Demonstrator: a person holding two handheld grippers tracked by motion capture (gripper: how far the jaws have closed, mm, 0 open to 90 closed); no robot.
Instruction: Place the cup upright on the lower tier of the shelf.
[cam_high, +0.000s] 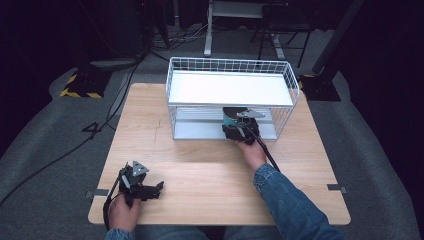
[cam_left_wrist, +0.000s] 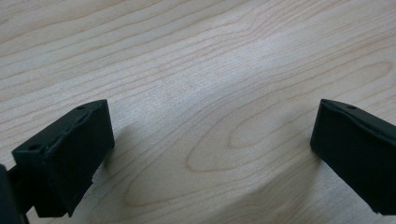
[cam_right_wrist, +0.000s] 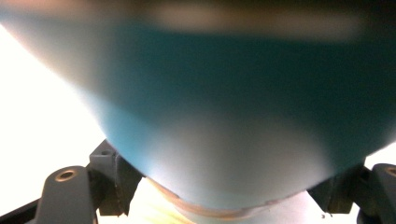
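Two grippers, far apart. Right gripper at lower shelf of white wire rack, jaws pinching teal bowl by its sides, bowl straight ahead, just under upper shelf. Left gripper idle on table, jaws spread, empty.

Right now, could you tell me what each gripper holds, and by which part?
The right gripper holds a teal bowl, its jaws on either side of its lower wall, at the rack's lower shelf. The left gripper is open, holding nothing.
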